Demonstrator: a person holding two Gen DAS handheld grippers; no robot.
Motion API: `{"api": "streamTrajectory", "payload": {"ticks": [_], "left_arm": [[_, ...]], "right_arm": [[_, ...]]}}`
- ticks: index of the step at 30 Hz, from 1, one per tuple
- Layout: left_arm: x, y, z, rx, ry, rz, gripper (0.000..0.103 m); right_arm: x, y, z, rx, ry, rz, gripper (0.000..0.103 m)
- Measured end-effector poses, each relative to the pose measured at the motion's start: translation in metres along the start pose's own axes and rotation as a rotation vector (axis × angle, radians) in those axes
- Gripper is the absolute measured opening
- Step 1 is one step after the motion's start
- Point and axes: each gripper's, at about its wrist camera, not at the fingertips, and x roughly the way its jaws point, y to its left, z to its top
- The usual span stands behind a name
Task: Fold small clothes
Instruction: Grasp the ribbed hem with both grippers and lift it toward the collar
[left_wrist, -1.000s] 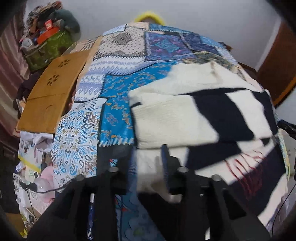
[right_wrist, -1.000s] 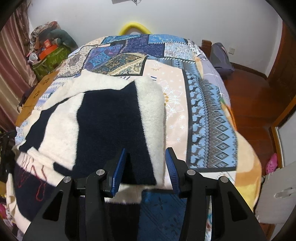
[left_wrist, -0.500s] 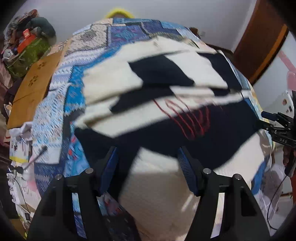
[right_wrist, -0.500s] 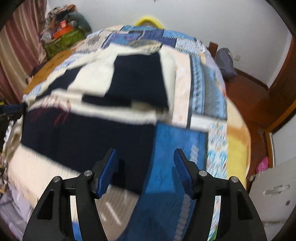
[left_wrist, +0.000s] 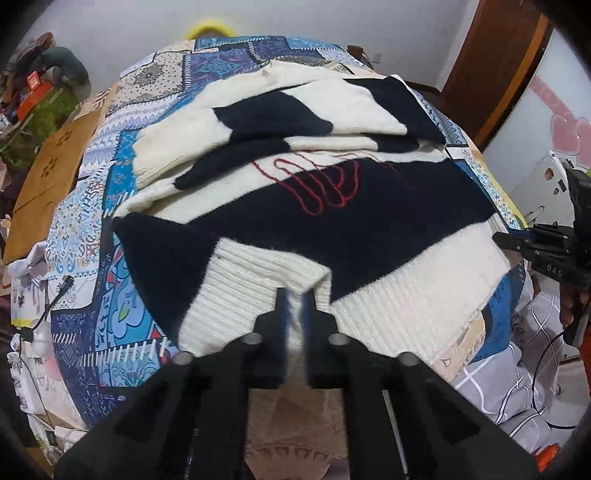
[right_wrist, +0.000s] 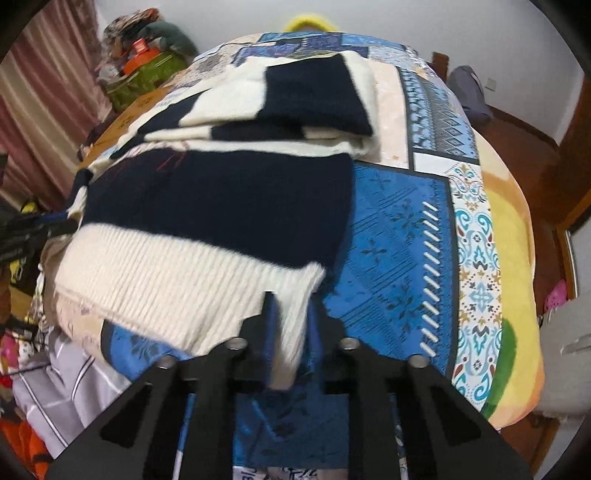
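A cream and navy knit sweater (left_wrist: 369, 214) with red stitching lies on the bed, its upper part folded over. Its white ribbed hem faces me at the near edge. My left gripper (left_wrist: 294, 295) is shut on the hem's left corner, white knit pinched between its pads. In the right wrist view the sweater (right_wrist: 221, 206) fills the left half. My right gripper (right_wrist: 291, 299) is closing on the hem's right corner, with the white rib between its fingers and pressed by them. Each gripper also shows at the other view's side edge.
A blue patchwork bedspread (right_wrist: 402, 236) covers the bed. A wooden board (left_wrist: 48, 177) lies along its left side, with piled bags (right_wrist: 144, 59) behind. A grey checked sheet (left_wrist: 517, 350) hangs at the near edge. To the right are a wooden floor (right_wrist: 517, 140) and a door (left_wrist: 506, 66).
Both grippers came back from the folded upper part to the sweater's near hem. They were open half a second ago and now pinch the hem's two corners.
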Motion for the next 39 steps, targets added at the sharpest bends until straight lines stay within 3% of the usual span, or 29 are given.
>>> {"api": "streamTrajectory", "payload": {"ticks": [3, 10, 17, 23, 31, 36, 39], "left_arm": [[-0.006, 0.008, 0.003, -0.026, -0.022, -0.008, 0.003], [-0.037, 0.033, 0.026, -0.06, -0.131, 0.068, 0.003], [-0.067, 0.071, 0.063, -0.128, -0.249, 0.138, 0.002], [-0.068, 0.109, 0.102, -0.185, -0.307, 0.202, 0.002], [-0.017, 0.166, 0.15, -0.249, -0.269, 0.279, 0.002], [0.036, 0.192, 0.167, -0.281, -0.193, 0.299, 0.002], [0.055, 0.2, 0.17, -0.291, -0.161, 0.274, 0.002]], "right_arm": [[-0.002, 0.007, 0.0, -0.035, -0.025, -0.021, 0.007], [-0.018, 0.002, 0.024, -0.008, -0.109, 0.0, 0.006], [-0.041, -0.001, 0.075, -0.012, -0.237, -0.004, 0.006], [-0.036, 0.0, 0.132, -0.015, -0.305, -0.025, 0.006], [0.014, -0.021, 0.199, 0.06, -0.262, -0.052, 0.006], [0.049, -0.035, 0.221, 0.084, -0.191, -0.053, 0.006], [0.055, -0.042, 0.227, 0.1, -0.177, -0.042, 0.008]]}}
